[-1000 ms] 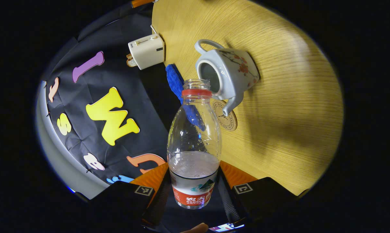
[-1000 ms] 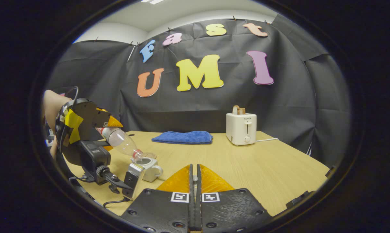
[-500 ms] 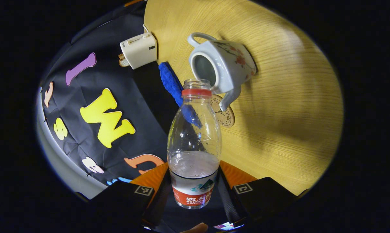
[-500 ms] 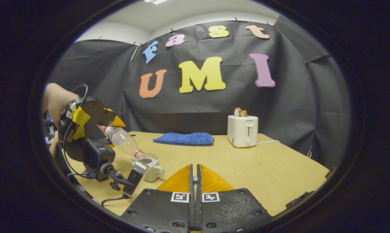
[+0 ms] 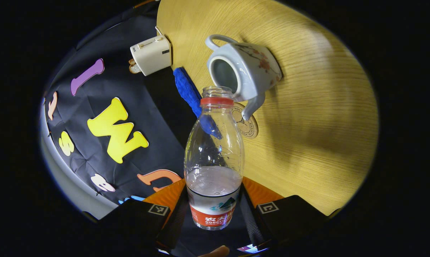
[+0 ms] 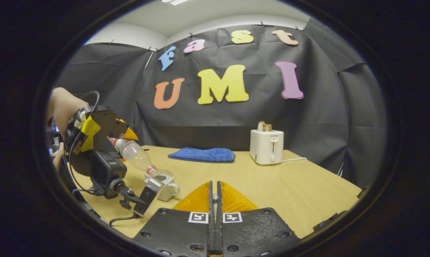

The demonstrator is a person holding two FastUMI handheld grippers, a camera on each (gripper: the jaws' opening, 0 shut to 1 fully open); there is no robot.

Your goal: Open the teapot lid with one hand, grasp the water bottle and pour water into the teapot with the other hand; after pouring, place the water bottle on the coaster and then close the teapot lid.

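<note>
Jaws: left gripper (image 5: 214,210) clamps water bottle (image 5: 214,160), neck tilted toward lidless teapot (image 5: 244,73); right gripper (image 6: 213,200) together.

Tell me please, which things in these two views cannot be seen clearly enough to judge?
- Teapot lid: the right gripper looks shut, but nothing between its fingers can be made out.
- Coaster, left gripper view: partly hidden by the teapot spout and the water bottle.
- Water stream: not discernible at the bottle mouth.
</note>
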